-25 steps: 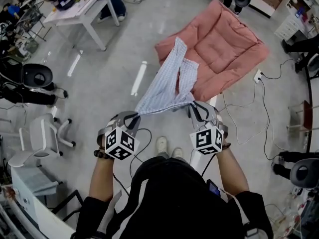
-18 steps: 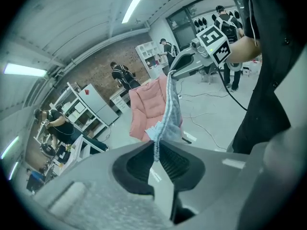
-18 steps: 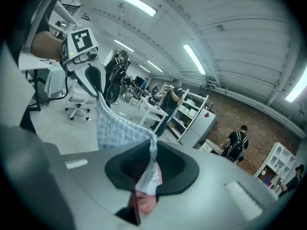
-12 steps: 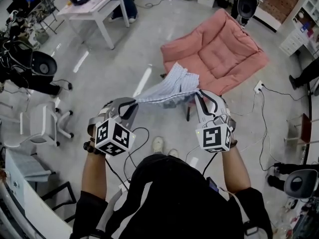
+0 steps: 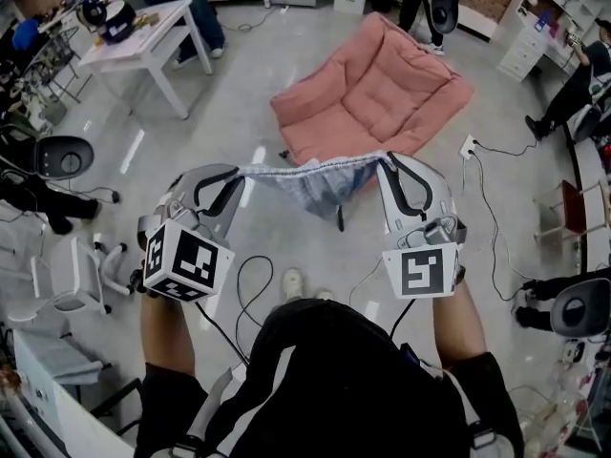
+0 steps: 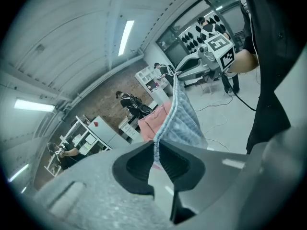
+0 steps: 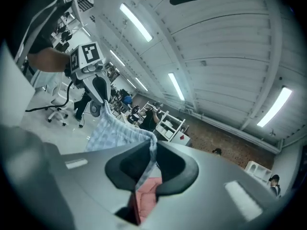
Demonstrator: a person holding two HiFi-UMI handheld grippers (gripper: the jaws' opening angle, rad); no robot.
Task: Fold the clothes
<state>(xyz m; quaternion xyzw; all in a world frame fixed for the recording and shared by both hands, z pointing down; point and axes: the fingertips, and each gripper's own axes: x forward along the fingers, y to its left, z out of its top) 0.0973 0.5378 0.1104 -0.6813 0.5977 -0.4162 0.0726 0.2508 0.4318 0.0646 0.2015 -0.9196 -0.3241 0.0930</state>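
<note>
Hanging between the left gripper (image 5: 238, 173) and right gripper (image 5: 386, 162), the checked garment (image 5: 317, 183) was pinched by both, likely for straightening.

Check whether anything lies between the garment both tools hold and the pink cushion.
Nothing visible does. The garment hangs stretched between the left tool and the right tool, each shut on its edge. The cushion ahead lies bare, and only open floor shows around it.
</note>
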